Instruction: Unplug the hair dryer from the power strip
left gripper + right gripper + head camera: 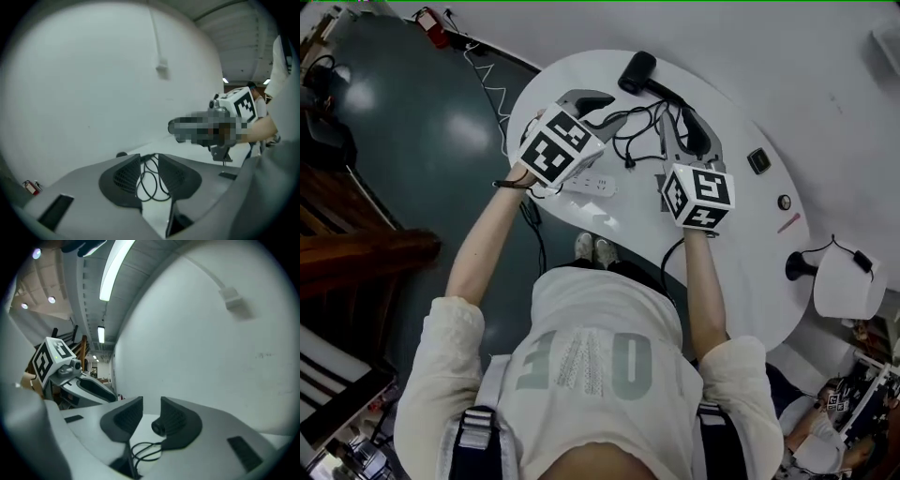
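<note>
The black hair dryer (pixel 637 70) lies at the far edge of the white oval table (pixel 750 272). Its black cord (pixel 647 131) is piled in loose loops between the two grippers. A white power strip (pixel 589 186) rests near the table's front edge, partly under my left gripper's marker cube. My left gripper (pixel 600 99) is held up over the table's left part, open and empty; the cord (pixel 150 183) shows beyond its jaws (pixel 149 157). My right gripper (pixel 690 142) is also raised and open, with the dryer's round end (pixel 159 427) beyond its empty jaws (pixel 151 401).
A small black square device (pixel 758 160), a round knob (pixel 784 202) and a pink pen (pixel 788 223) lie on the table's right side. A white coiled cable (pixel 492 84) runs off the left edge to the floor. A white wall (pixel 93 84) stands behind the table.
</note>
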{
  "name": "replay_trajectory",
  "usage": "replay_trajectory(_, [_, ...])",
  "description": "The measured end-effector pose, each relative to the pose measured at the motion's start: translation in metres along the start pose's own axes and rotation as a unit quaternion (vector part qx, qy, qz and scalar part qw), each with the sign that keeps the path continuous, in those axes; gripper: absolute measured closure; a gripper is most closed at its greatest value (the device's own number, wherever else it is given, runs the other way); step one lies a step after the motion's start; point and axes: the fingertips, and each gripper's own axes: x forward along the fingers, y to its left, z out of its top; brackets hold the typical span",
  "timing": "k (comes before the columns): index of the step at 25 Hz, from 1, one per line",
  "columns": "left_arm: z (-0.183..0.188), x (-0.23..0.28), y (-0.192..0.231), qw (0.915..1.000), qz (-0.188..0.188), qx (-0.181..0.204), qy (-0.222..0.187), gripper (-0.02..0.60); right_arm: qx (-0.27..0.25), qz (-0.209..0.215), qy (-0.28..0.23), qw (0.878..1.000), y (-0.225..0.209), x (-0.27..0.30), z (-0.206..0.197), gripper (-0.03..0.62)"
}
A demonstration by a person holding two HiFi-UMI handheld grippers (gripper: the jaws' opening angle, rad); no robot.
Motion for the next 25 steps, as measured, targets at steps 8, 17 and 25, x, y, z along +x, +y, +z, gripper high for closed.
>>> replay_trajectory(8, [0.069,-0.095,0.023,0.9604,0.231,-0.068,-0.139,0.575,-0.014,0.009,-0.149,0.989,0.025,-0.039,0.102,0.591])
replay_trajectory(17, [0.086,-0.186,-0.002,0.8833,0.352,-0.095,-0.294,0.575,-0.083,0.059,-0.175,0.979,0.082,-0.069,0.126,0.591])
replay_trajectory(25, [0.084,-0.197,0.01,0.8765,0.37,-0.092,-0.294,0.575,-0.108,0.096,-0.15,0.978,0.106,-0.062,0.114,0.591])
